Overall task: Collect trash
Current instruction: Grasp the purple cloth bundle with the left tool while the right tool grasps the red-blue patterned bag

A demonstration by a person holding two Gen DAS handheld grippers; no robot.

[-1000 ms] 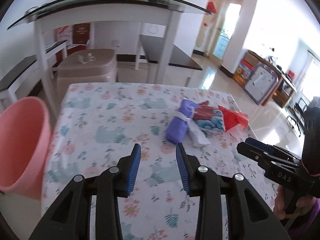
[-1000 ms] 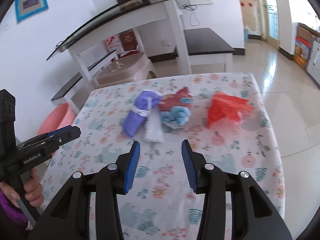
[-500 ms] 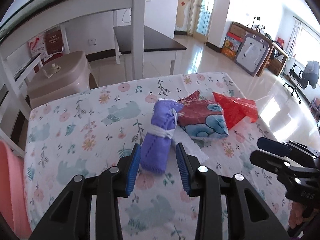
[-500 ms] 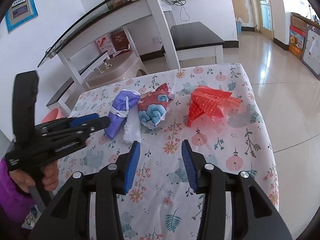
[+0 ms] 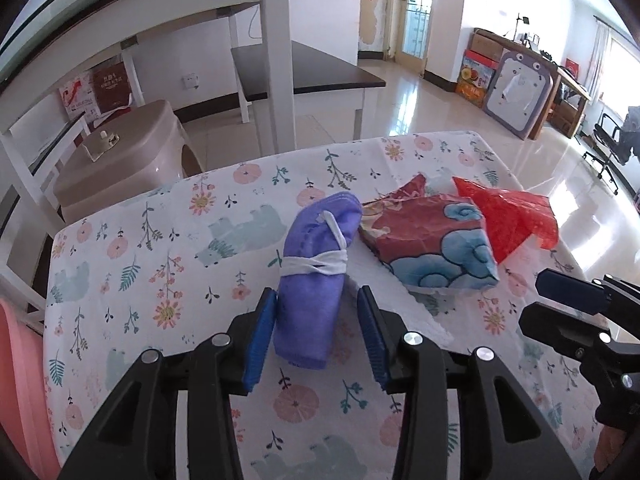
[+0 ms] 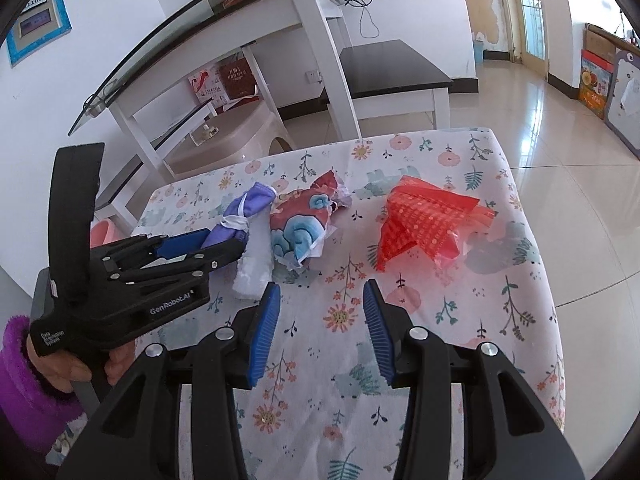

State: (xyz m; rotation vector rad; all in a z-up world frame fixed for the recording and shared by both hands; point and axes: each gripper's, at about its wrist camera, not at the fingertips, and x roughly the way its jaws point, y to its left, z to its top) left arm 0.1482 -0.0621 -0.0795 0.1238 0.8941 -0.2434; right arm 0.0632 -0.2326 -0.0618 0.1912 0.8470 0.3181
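White walls (image 6: 132, 20); glossy tiled floor (image 6: 560, 120) lower right, sunlit. Glass-topped white desk (image 6: 248, 16) upper left, dark bench (image 6: 392, 68) centre, beige plastic stool (image 5: 120, 152) left.

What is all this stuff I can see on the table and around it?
purple cloth roll: one, purple tied with white band, between the left gripper's fingers
white tissue: one, white, beside the roll
patterned wrapper: one, red and blue, mid-table
red plastic bag: one, red, right of the wrapper
tablecloth: one, white floral, covering the table
pink bin: one, pink, off the table's left edge
beige stool: one, beige, behind the table
left gripper: black with blue pads, jaws just opening around the roll
right gripper: same colours, open, nothing between
hand: one, purple sleeve, holding the left gripper
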